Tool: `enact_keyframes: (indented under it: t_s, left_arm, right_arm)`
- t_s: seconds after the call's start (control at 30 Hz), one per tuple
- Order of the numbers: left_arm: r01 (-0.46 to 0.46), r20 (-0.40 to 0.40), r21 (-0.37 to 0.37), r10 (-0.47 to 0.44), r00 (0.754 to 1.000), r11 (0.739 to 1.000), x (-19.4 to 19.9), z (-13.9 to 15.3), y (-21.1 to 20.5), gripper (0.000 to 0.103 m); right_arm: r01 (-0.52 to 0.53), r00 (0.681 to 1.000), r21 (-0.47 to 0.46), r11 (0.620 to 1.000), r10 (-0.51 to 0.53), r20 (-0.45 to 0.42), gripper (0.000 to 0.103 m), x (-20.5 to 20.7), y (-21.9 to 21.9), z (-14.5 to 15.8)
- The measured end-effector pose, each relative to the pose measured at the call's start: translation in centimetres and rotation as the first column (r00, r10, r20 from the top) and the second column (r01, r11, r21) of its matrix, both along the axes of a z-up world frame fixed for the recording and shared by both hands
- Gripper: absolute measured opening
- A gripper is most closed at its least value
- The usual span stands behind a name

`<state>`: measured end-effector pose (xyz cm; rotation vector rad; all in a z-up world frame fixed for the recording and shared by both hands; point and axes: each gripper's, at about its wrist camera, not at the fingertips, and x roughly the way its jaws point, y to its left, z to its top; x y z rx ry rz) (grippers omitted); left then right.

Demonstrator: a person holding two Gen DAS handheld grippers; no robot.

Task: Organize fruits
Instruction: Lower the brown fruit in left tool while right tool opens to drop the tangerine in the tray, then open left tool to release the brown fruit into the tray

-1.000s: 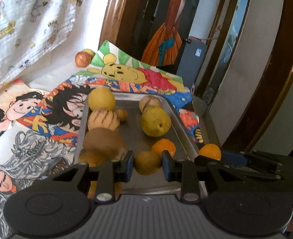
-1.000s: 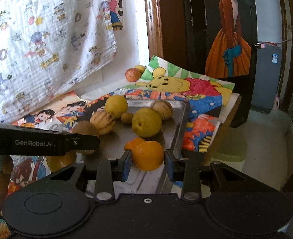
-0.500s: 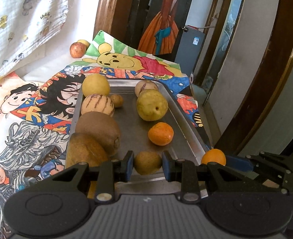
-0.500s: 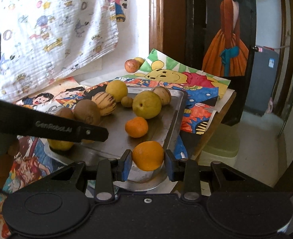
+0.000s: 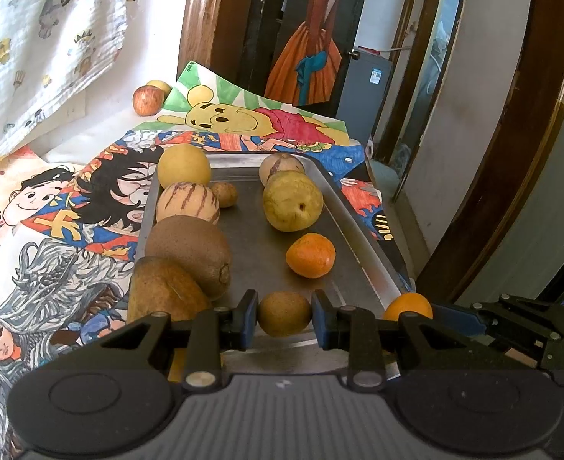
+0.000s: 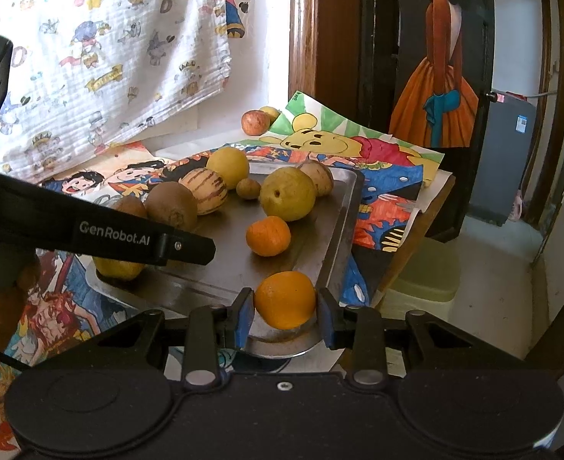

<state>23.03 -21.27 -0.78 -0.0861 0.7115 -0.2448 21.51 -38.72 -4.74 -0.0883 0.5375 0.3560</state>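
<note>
My left gripper (image 5: 284,319) is shut on a small brown kiwi (image 5: 284,313), held just above the near edge of the metal tray (image 5: 352,237). My right gripper (image 6: 285,313) is shut on an orange (image 6: 285,299) over the tray's near right corner (image 6: 343,222); the same orange (image 5: 408,306) shows at the right in the left wrist view. On the tray lie a mandarin (image 5: 310,255), a green pear (image 5: 292,200), two striped melons (image 5: 188,203), a yellow fruit (image 5: 183,165), large kiwis (image 5: 189,250) and a tiny brown fruit (image 5: 224,193).
Cartoon drawings (image 5: 51,207) cover the table under the tray. A red apple (image 5: 148,100) and a yellow fruit sit at the back by a hanging printed cloth (image 6: 101,50). The table's right edge drops to a doorway and a pale bin (image 6: 421,283).
Both grippers have pulled back toward the tray's near edge with their fruits still held. The mandarin on the tray has come into full view.
</note>
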Motion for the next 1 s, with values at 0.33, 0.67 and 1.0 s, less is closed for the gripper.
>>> enact_keyframes:
  t_s: [0.33, 0.67, 1.0]
  left_arm:
    - [0.026, 0.007, 0.104, -0.027, 1.0, 0.994, -0.2, -0.2, -1.2, 0.034]
    - [0.036, -0.002, 0.123, -0.036, 0.999, 0.992, -0.2, -0.1, -1.3, 0.034]
    - [0.014, -0.03, 0.054, -0.012, 0.999, 0.998, -0.6, 0.4, -0.5, 0.041]
  right_arm:
    - [-0.009, 1.0, -0.071, 0.997, 0.011, 0.027, 0.037, -0.5, 0.6, -0.3]
    - [-0.008, 1.0, -0.084, 0.996, 0.01, 0.03, 0.039, -0.7, 0.7, -0.3]
    - [0.017, 0.999, -0.075, 0.997, -0.013, 0.044, 0.042, -1.7, 0.3, 0.2]
